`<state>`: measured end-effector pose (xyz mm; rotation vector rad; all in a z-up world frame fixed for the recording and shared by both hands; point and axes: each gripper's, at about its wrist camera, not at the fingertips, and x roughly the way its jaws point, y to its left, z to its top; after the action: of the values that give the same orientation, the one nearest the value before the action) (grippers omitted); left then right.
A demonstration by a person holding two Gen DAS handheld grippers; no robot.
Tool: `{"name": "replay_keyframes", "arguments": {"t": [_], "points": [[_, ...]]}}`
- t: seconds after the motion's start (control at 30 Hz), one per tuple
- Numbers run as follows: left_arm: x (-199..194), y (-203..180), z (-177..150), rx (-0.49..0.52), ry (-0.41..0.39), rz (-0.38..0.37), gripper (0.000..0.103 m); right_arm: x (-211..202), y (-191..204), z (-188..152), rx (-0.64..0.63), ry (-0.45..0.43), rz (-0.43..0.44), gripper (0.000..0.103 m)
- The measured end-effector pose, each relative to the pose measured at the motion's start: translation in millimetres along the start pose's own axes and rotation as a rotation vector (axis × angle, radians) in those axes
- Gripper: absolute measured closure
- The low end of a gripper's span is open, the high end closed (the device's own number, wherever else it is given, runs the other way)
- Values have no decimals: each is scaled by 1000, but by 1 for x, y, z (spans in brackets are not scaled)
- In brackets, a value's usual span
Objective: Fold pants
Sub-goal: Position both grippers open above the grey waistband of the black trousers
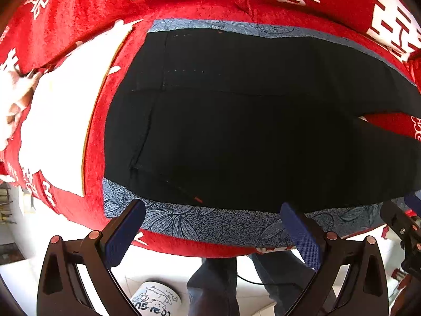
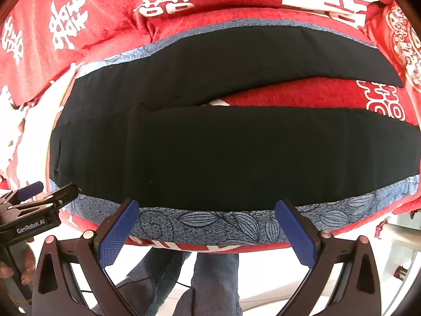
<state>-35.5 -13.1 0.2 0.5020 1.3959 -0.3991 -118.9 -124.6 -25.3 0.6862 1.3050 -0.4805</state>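
Note:
Black pants (image 1: 236, 131) lie spread flat on a blue leaf-patterned mat (image 1: 210, 223) over a red cover. The waist end is to the left, and the two legs (image 2: 236, 152) run to the right with a gap between them. My left gripper (image 1: 213, 210) is open and empty, hovering at the mat's near edge by the waist. My right gripper (image 2: 206, 208) is open and empty, at the near edge in front of the near leg. The left gripper also shows in the right wrist view (image 2: 52, 192), at the near left corner of the pants.
The red cover with white characters (image 2: 163, 0) stretches behind and around the mat. A white patch (image 1: 60, 131) lies left of the pants. Below the edge are a person's jeans legs (image 2: 210, 276), a white floor and a printed mug (image 1: 155, 300).

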Motion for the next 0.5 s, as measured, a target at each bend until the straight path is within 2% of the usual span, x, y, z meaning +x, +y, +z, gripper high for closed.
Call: {"name": "replay_keyframes", "arguments": {"t": [0.17,0.5], "points": [[3,0,2,-19,17,-11,0,1,-3,0,-6,3,13,0],[1,-5,-5,-52,23,20,0,3,-12,6,-22,8,20,0]]}}
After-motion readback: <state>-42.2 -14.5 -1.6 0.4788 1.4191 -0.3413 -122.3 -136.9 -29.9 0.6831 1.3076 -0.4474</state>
